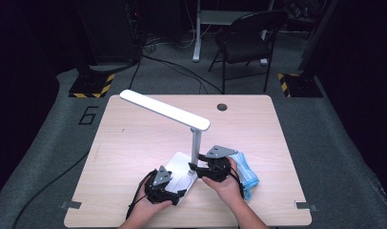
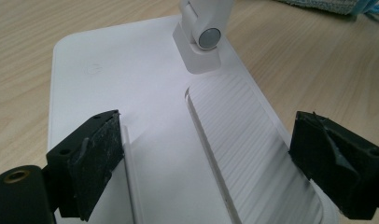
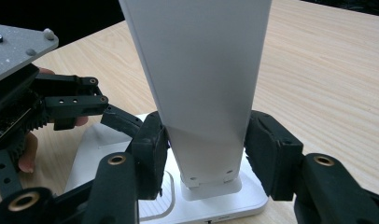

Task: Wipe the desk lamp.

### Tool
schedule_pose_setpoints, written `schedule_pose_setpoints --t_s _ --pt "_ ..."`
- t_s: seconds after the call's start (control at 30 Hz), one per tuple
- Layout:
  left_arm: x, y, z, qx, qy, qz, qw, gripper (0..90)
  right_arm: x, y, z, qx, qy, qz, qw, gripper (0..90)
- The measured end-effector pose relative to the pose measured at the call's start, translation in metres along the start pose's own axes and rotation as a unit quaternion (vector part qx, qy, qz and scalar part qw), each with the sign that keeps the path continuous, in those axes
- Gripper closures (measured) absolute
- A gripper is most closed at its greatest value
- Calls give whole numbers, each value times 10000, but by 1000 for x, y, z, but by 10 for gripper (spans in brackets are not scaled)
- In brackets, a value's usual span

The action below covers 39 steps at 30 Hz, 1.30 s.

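- Desk lamp [image 1: 191,143] stands near table's [image 1: 134,143] front edge; rigid plastic, prob top-heavy, smooth.
- Right gripper [image 3: 204,144] clamped on lamp's post [image 3: 201,93], low, best hold.
- Left gripper [image 2: 204,158] jaws apart, straddling base [image 2: 145,93], not pinching.

In the right gripper view the desk lamp's upright arm [image 3: 197,84] runs off the top edge at twelve o'clock, its head unseen. In the left gripper view the blue cloth [image 2: 332,4] is clipped at one o'clock. In the high view the right hand [image 1: 228,183] hides part of that cloth.
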<state>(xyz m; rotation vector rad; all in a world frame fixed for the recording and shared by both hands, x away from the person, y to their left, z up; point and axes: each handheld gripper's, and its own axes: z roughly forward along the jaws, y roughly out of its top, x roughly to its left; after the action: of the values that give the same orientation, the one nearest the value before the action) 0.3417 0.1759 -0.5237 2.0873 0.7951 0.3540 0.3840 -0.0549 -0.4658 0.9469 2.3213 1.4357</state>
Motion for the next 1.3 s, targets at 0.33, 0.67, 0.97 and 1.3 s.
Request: schedule_pose_setpoints --t_s 0.33,0.67,0.97,1.3 --pt "-1 0 3 -75 -2 12 10000 85 -4 0 0 -7 -9 66 10000 496" --pt "-2 -2 3 -136 -4 -19 9999 84 -2 -16 -19 67 -121 -6 9999 477" --pt "-2 -2 3 -147 -13 -9 9999 84 -22 -33 -53 109 -650 133 9977 469" --pt "-2 -2 3 -151 -15 -6 9999 84 -45 -41 -81 -50 -1295 324 9910 461"
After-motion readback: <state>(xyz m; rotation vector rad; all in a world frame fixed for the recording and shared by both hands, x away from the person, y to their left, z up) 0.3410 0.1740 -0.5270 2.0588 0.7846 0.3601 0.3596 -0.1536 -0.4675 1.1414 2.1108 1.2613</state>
